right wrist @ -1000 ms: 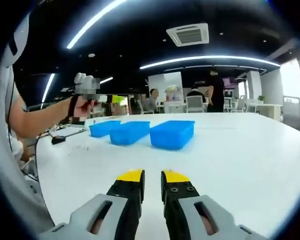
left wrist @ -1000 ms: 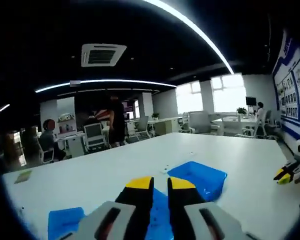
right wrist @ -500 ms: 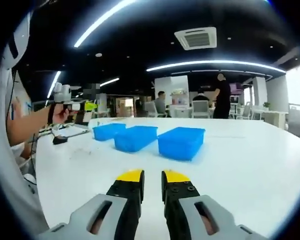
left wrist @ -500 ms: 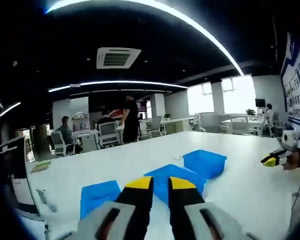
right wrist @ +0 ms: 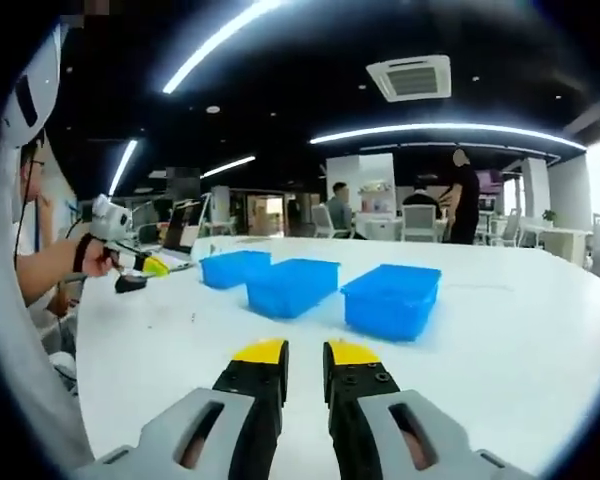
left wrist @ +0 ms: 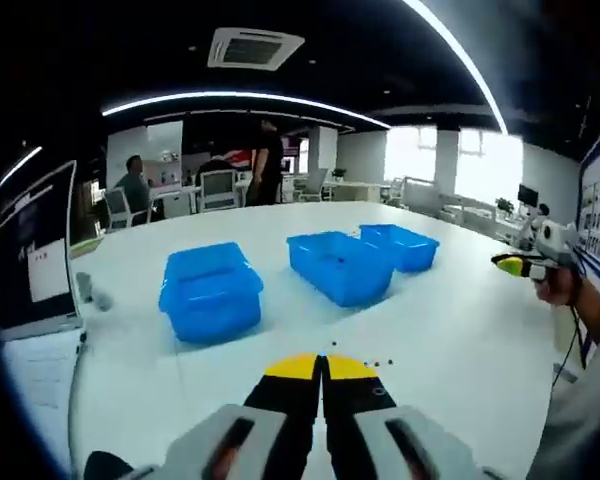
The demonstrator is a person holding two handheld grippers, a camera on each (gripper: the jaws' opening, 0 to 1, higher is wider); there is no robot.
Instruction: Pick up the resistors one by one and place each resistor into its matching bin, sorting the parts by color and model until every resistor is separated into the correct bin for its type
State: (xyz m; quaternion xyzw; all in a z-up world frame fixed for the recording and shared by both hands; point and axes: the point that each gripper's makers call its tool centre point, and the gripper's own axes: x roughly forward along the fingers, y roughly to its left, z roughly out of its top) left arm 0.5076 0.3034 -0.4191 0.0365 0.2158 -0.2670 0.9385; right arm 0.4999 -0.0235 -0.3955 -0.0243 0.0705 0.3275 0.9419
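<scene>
Both views are lit by curved ceiling light strips (right wrist: 450, 128) against a dark ceiling. Daylight is blown out at the windows (left wrist: 480, 165). The white surface (left wrist: 450, 330) glares softly. Edges are bent by fisheye distortion.

Black tongs (right wrist: 303, 352) with yellow tips and grey housings.

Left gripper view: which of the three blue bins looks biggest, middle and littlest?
1. The nearest blue bin looks largest.
2. The middle blue bin.
3. The far blue bin looks smallest.
That may only be nearness to the camera; the real sizes could match.
</scene>
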